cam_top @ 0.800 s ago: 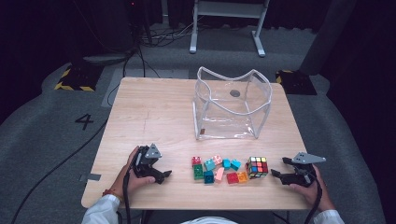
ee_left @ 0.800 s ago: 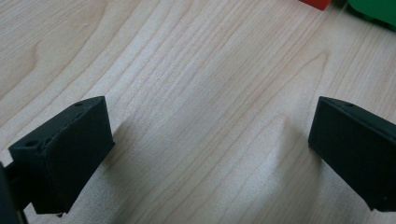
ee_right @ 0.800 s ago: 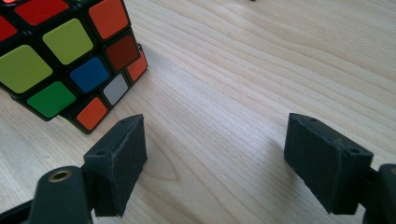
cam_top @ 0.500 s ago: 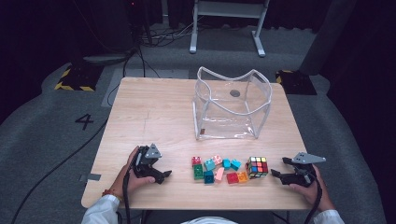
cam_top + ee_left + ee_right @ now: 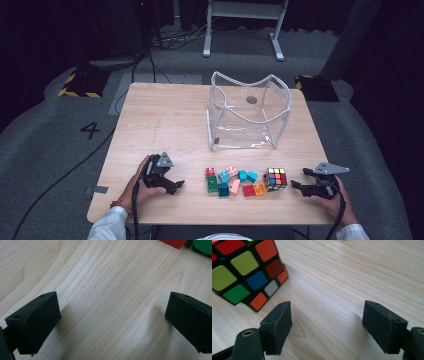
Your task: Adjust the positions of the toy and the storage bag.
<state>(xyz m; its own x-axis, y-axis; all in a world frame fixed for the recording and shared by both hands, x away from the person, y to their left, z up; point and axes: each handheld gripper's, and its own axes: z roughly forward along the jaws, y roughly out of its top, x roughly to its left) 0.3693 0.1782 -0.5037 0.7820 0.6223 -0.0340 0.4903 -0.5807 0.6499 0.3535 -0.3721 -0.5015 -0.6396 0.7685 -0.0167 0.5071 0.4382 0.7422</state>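
Nothing has shifted in the last moment: my left gripper (image 5: 176, 186) and right gripper (image 5: 295, 184) rest on the worktop (image 5: 165, 125), jaws spread and empty. The puzzle cube (image 5: 276, 178) sits near the right gripper, blocks (image 5: 231, 181) left of it, so no pick has started.

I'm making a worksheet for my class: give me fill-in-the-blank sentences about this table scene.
1. The puzzle cube lies nearest the ____ gripper.
2. The jaws of the left gripper stand ____.
3. The clear bag stands on a ____ table.
4. The toy bricks lie ____ the two grippers.

Missing words: right; open; wooden; between
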